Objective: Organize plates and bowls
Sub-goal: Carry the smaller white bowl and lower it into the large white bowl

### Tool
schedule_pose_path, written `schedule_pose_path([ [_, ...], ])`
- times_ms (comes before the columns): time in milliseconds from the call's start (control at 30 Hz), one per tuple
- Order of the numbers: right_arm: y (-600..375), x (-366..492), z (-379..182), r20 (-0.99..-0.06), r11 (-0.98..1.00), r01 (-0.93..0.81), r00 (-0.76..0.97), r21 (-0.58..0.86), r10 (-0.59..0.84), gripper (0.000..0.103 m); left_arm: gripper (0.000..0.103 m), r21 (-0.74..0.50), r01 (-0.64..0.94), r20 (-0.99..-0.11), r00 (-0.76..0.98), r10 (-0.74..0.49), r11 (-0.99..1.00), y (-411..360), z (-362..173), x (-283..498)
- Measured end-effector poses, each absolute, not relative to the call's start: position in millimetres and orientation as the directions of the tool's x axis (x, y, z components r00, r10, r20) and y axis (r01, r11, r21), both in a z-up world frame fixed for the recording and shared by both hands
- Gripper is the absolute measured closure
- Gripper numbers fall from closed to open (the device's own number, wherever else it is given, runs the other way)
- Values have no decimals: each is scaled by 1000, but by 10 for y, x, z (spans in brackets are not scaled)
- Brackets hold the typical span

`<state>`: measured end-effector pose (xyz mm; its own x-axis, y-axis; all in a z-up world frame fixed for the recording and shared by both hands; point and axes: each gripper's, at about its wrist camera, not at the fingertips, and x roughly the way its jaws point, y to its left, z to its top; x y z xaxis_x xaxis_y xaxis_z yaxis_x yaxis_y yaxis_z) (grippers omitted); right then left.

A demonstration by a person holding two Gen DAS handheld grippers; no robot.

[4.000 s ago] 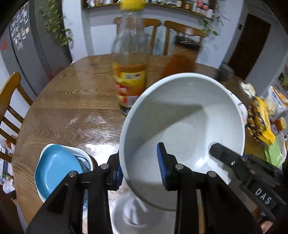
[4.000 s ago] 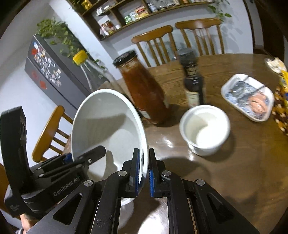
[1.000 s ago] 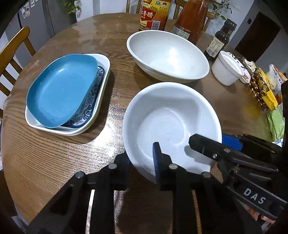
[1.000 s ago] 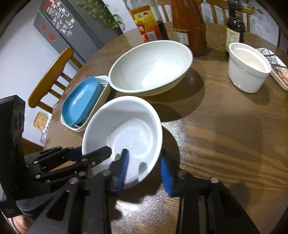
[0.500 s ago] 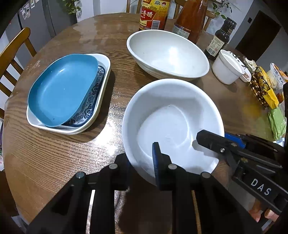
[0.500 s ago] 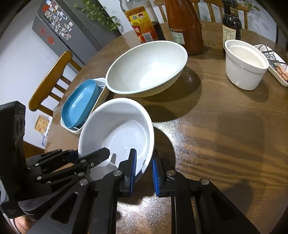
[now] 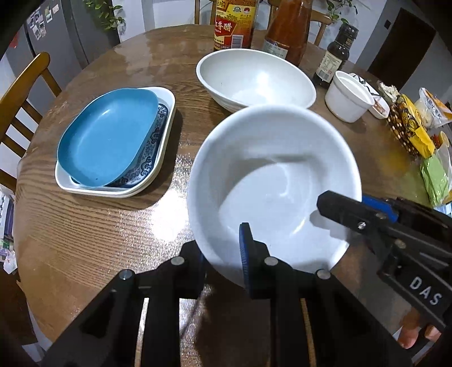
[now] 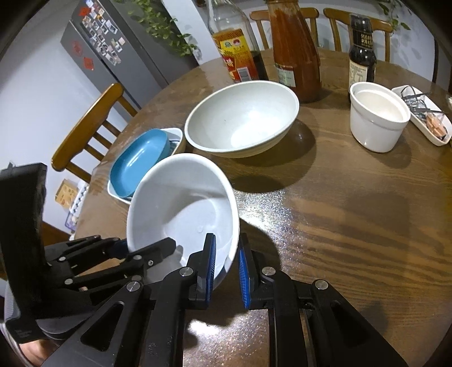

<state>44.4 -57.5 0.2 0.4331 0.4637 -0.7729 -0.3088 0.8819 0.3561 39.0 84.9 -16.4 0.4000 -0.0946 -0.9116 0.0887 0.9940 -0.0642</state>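
A white bowl point(image 7: 271, 175) is held tilted above the round wooden table point(image 7: 84, 240). My left gripper point(image 7: 223, 254) is shut on its near rim. My right gripper point(image 8: 227, 258) is shut on its right rim; the bowl also shows in the right wrist view point(image 8: 180, 209). The right gripper's fingers point(image 7: 347, 209) show at the bowl's right edge in the left wrist view. A larger cream bowl point(image 7: 254, 79) stands behind it on the table point(image 8: 339, 211), also in the right wrist view point(image 8: 240, 118). A blue dish point(image 7: 107, 135) lies in stacked white trays point(image 7: 166, 113) at the left.
A white cup point(image 7: 349, 100), a vinegar bottle point(image 7: 234, 25), a red sauce bottle point(image 7: 288, 28) and a dark bottle point(image 7: 336, 56) stand at the back. Snack packets point(image 7: 409, 127) lie at the right edge. A small dish point(image 8: 423, 115) sits far right. Chairs point(image 7: 19, 93) surround the table.
The right gripper has closed on the bowl's rim. The bowl has lifted off the table and tilted, held by both grippers, closer to the big cream bowl.
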Motion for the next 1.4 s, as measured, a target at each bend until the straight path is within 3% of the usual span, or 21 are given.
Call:
schedule_pose_path([
  [600,-689,209,250,-738,898,-313,517,307,433,85,83,-52,121,-868,485,-105,991,667,189,214],
  [1400,-997,265,1063,-592,896,-321,673,306,443,85,83,-48,160,-708,691,-147,986,440,1217,402],
])
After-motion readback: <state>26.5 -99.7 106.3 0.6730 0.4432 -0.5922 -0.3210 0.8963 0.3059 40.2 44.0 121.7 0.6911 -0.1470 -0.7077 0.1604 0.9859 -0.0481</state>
